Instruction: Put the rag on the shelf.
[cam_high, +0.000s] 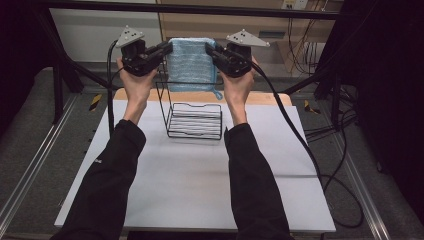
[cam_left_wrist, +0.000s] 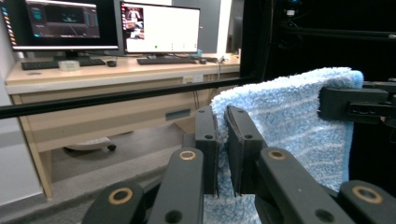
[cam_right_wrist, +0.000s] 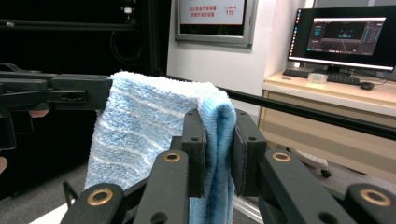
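Observation:
A light blue towel hangs stretched between my two grippers, above a black wire rack. My left gripper is shut on the towel's left top corner, and my right gripper is shut on its right top corner. In the left gripper view the folded towel edge is pinched between the left gripper pads, with the other gripper's jaw at the far right. In the right gripper view the towel fold sits clamped in the right gripper.
The rack stands at the far middle of a white table, on the near side of a wooden board. A black frame bar crosses above. Cables trail right. Desks with monitors stand beyond.

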